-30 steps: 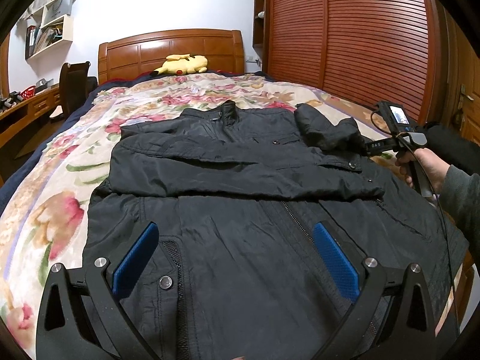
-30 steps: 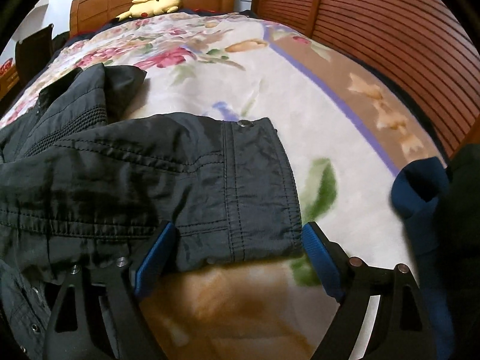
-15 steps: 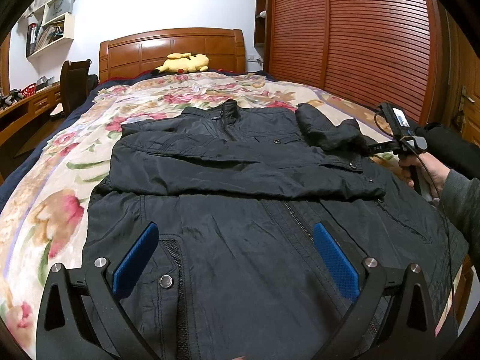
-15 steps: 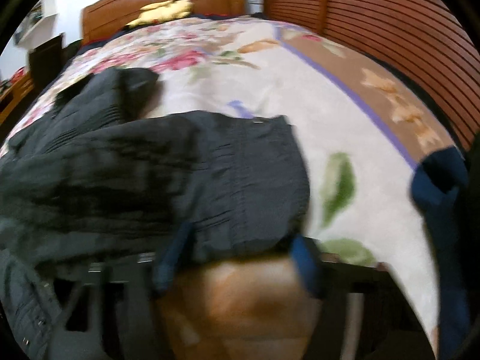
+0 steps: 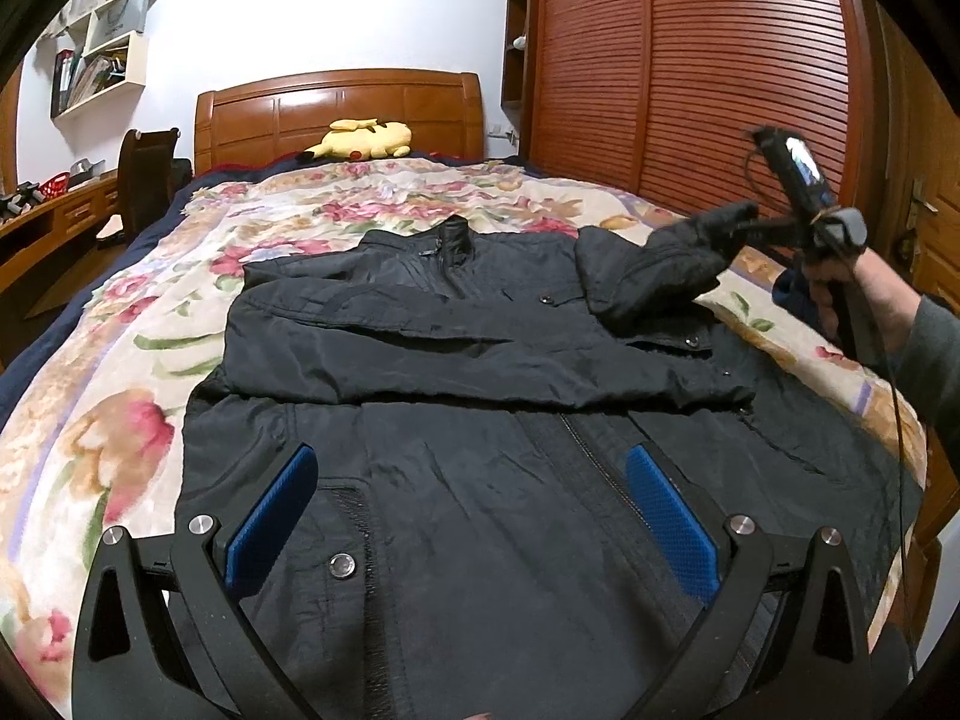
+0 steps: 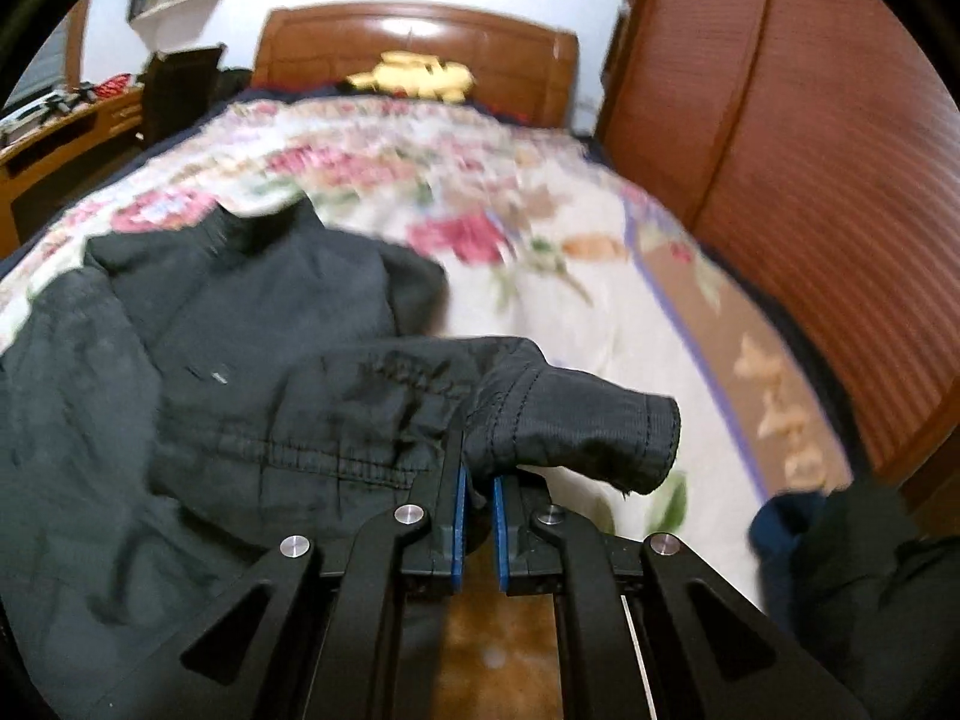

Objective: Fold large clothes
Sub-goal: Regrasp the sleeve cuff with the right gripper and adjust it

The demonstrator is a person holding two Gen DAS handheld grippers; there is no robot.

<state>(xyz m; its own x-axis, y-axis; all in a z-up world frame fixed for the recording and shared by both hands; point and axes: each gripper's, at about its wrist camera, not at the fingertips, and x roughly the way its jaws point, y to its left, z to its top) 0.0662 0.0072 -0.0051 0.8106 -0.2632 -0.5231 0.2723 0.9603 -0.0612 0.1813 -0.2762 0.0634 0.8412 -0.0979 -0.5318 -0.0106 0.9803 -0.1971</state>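
Note:
A black jacket [image 5: 480,396] lies front up on the floral bed, its left sleeve folded across the chest. My left gripper [image 5: 474,516] is open and empty, low over the jacket's hem. My right gripper [image 6: 477,498] is shut on the cuff of the jacket's right sleeve [image 6: 576,426] and holds it lifted above the bed. In the left wrist view the right gripper [image 5: 750,228] is at the right side, with the sleeve [image 5: 654,276] hanging from it. The jacket body [image 6: 180,360] fills the left of the right wrist view.
The floral bedspread [image 5: 108,372] covers the bed. A yellow plush toy [image 5: 360,141] lies by the wooden headboard [image 5: 336,108]. A slatted wooden wardrobe [image 5: 690,78] runs along the right side. A desk and chair [image 5: 144,180] stand at the left.
My right gripper closed on the sleeve cuff and lifted it off the bed. The left gripper stayed in place, still open.

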